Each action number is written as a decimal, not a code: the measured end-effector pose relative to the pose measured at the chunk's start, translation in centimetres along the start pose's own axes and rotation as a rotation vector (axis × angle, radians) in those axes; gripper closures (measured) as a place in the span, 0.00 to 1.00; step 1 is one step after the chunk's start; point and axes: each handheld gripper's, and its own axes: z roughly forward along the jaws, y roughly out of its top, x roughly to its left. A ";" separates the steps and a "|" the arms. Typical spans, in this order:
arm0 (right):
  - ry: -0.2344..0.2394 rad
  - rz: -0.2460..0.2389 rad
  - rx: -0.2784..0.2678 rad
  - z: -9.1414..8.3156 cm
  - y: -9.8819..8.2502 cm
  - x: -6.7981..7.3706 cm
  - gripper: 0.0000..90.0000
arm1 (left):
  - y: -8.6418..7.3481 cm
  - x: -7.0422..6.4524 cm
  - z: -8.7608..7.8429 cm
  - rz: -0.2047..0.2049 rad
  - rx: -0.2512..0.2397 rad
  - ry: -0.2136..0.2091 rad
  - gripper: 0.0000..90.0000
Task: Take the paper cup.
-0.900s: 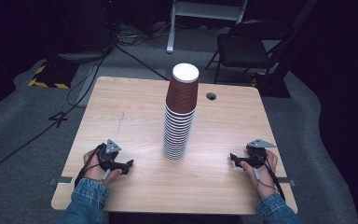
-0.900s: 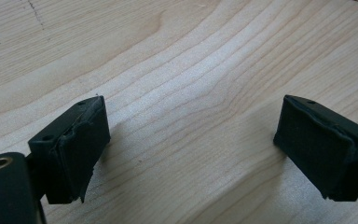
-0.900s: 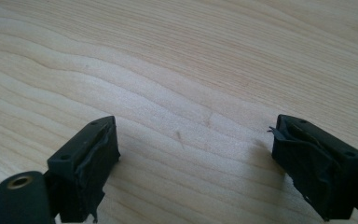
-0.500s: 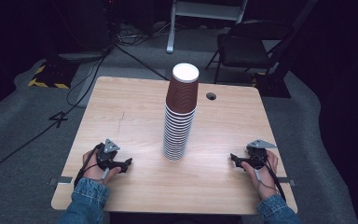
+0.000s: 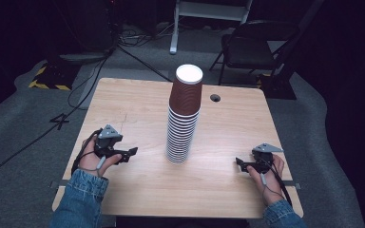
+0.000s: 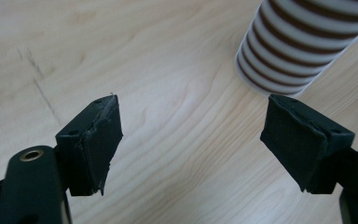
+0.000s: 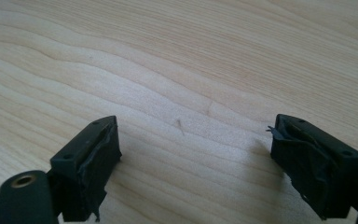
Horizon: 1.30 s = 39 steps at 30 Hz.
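We rest both hands low on the table [image 5: 138,102], flanking the cup stack [image 5: 183,118]. The left gripper [image 5: 132,152] and right gripper [image 5: 238,161] point inward, fingers wide apart and empty.

Looks like a lab or recording studio space, not a home: a lone light-wood table [image 5: 123,102] with a cable grommet hole [image 5: 215,98] sits on grey carpet [image 5: 24,156] with dark surroundings all round. Black cables [image 5: 123,45] run loose across the floor, yellow-black hazard tape [image 5: 47,78] marks a piece of gear at the left, and a "4" [image 5: 59,121] is marked on the carpet. A black folding chair [image 5: 249,47] and a metal stand base [image 5: 209,12] stand behind the table.
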 end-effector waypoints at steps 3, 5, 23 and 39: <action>0.001 -0.001 0.000 -0.1 -0.1 0.0 0.17 | 1.3 -0.5 -0.8 0.016 -0.026 -0.019 0.22; 0.001 -0.001 0.000 -0.1 -0.1 0.0 0.17 | 2.1 -1.0 -1.2 0.032 -0.039 -0.025 0.22; 0.001 0.000 0.000 -0.1 -0.1 0.0 0.17 | 8.6 -6.7 -3.6 0.185 -0.289 -0.146 0.17; -0.001 0.002 -0.001 -0.2 -0.2 0.1 0.18 | 11.5 -8.2 -1.0 0.146 -0.356 -0.175 0.17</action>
